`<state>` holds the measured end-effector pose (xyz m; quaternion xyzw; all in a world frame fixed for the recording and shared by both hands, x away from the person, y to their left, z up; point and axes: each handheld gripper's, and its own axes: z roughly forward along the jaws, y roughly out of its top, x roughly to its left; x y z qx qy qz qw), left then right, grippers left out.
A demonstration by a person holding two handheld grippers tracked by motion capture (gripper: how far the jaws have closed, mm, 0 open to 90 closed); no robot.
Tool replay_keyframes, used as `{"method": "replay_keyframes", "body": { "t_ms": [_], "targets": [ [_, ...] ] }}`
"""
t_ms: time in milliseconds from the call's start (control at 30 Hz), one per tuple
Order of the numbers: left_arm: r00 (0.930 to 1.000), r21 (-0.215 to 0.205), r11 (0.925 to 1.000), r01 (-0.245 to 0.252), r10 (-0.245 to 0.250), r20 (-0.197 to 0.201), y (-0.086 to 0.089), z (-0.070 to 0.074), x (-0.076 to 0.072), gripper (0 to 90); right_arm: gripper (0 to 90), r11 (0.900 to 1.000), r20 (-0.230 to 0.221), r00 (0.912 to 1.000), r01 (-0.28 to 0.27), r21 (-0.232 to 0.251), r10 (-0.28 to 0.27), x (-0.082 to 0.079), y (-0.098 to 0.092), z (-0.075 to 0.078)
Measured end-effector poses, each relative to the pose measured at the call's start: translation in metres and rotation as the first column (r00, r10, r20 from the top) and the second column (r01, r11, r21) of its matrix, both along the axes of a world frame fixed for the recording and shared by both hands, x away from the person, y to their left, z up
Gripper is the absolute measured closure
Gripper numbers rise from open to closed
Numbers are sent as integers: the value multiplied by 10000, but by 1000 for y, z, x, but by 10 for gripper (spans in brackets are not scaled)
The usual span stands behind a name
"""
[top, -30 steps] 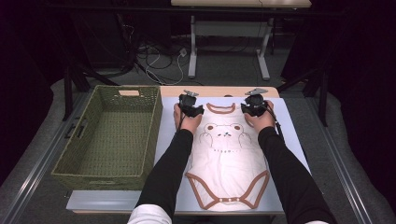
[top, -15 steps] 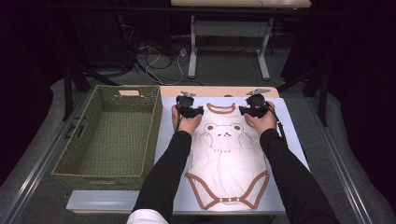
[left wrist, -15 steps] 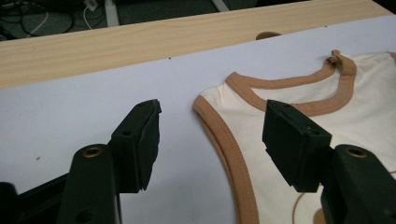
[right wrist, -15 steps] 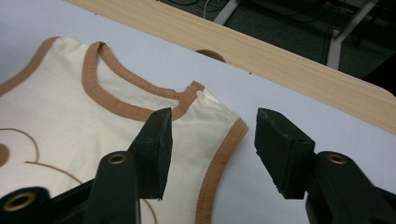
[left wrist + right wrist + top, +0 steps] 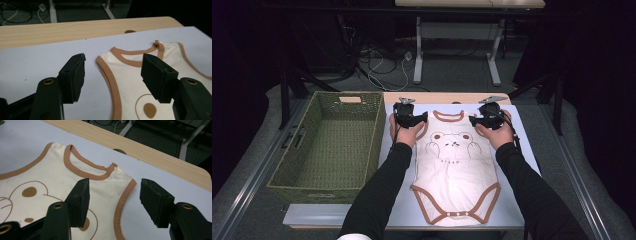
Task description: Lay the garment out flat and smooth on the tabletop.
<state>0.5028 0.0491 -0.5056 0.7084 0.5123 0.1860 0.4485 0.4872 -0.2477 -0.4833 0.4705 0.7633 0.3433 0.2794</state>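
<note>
At centre frame in the high view, a cream baby bodysuit [image 5: 455, 172] is lying flat on the white mat [image 5: 517, 200]. The left gripper [image 5: 424, 118] and right gripper [image 5: 473, 120], jaws just opening and standing wide with nothing gripped, are hovering over its shoulder straps. Spreading looks done; next probably folding toward the green wicker basket [image 5: 292, 175] at left.
</note>
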Motion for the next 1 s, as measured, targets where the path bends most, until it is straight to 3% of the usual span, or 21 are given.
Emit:
{"method": "replay_keyframes", "body": {
  "t_ms": [133,200,267,333,467,567,633,700,933,1000],
  "targets": [
    [9998,-42,9999,-154,153,-139,5,3,-5,361,411,9995,29,9999,109,312,-110,-6,-7,3],
    [9991,-85,9998,-191,187,-385,7,4,-8,359,397,9972,-85,9998,167,732,-161,-8,-11,2],
    [9970,-432,9984,-361,331,-698,8,2,-11,298,349,9960,-209,9993,321,833,-305,-10,-14,1],
    [9941,-789,9965,-276,191,-1068,9,1,-13,284,319,9941,-311,9993,246,1057,-214,-11,-17,-1],
    [9924,-738,9972,-145,53,-1228,8,-4,-18,253,229,9908,-470,9983,398,1291,-340,-16,-20,-4],
    [9882,-1076,9942,40,-204,-1516,8,-8,-20,216,176,9877,-515,9979,469,1492,-396,-18,-21,-10],
    [9886,-1320,9912,2,-201,-1494,7,-11,-22,212,156,9850,-569,9971,586,1624,-500,-21,-21,-14],
    [9888,-1149,9934,-44,-128,-1488,6,-12,-23,204,149,9831,-555,9970,625,1723,-536,-22,-22,-17],
    [9903,-1252,9921,89,-261,-1364,5,-18,-28,201,147,9780,-434,9957,882,1892,-814,-28,-27,-24],
    [9909,-1112,9938,82,-230,-1327,6,-20,-28,202,149,9777,-537,9939,1043,1825,-960,-30,-29,-26]
  ]
}}
